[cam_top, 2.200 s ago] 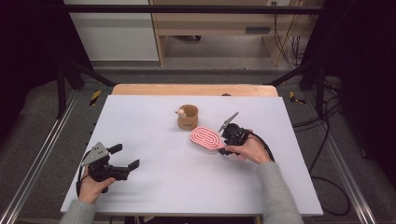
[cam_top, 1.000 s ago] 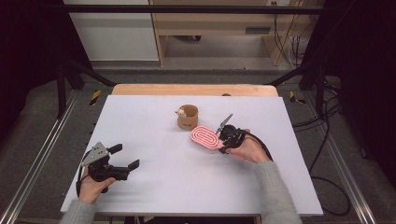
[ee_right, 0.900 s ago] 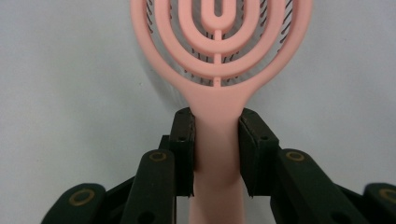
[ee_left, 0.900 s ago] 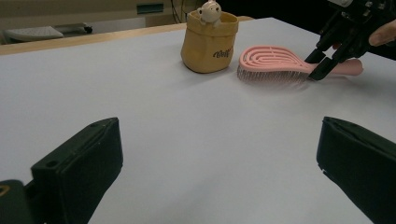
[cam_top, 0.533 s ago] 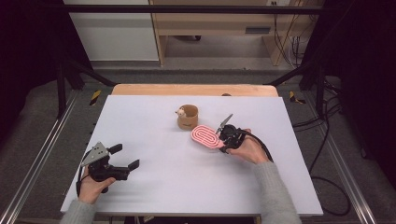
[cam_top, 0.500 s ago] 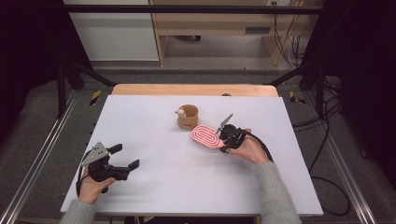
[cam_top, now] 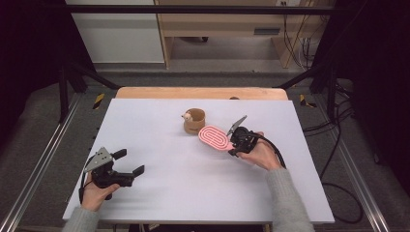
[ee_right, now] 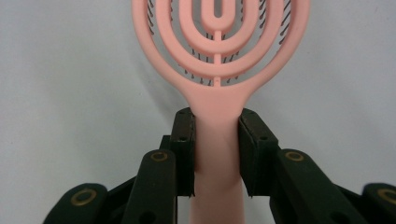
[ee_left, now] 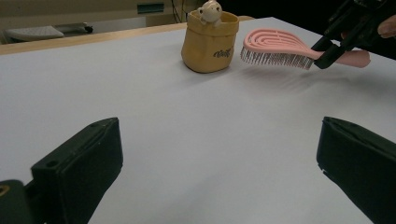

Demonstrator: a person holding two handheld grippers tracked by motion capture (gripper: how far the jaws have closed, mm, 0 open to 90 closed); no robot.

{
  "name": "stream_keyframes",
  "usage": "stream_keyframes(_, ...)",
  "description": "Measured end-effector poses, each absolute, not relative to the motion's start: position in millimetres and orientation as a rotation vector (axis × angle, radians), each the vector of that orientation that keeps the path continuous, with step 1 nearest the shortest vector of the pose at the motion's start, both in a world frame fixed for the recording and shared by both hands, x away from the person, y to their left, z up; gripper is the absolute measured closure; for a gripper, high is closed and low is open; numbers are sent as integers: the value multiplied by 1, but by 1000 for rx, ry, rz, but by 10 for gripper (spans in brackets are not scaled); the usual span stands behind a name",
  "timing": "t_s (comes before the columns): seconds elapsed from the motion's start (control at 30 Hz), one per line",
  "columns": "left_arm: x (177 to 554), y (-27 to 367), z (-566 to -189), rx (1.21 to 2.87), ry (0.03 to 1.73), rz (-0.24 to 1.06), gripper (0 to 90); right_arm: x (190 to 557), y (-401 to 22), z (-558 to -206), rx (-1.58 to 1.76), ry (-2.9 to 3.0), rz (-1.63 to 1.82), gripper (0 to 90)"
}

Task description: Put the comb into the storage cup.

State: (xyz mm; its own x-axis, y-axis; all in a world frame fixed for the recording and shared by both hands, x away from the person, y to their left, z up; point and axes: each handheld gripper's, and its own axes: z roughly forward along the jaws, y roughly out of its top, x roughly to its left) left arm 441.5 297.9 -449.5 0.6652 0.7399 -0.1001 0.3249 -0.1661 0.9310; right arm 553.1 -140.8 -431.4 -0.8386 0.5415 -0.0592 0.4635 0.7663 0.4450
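Right gripper view: pink vented hairbrush, dark bristles

The white worktop spreads out under even, soft light, and a strip of bare wood peeks out along its far edge. Grey floor surrounds it on both sides, with metal rails running along the left and another rail on the right. Black frame bars slant down at the far corners, and a dark crossbar spans the top. Beyond that stands a white cabinet beside a pale wooden bench. Black cables sprawl over the floor at right, and the edges of the room fall into deep shadow.
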Motion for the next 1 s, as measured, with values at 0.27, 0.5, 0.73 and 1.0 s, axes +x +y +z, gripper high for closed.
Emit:
stream_keyframes(0.27,441,298,-449,1757,859,458,4,545,-147,-424,780,2745,702,702)
stream_keyframes(0.5,441,296,-449,1758,861,461,4,534,-154,-419,777,2703,790,703)
stream_keyframes(0.73,441,295,-448,1758,862,460,4,523,-157,-418,756,2660,885,702)
stream_keyframes(1.0,441,292,-447,1757,865,459,4,512,-163,-416,752,2596,992,702)
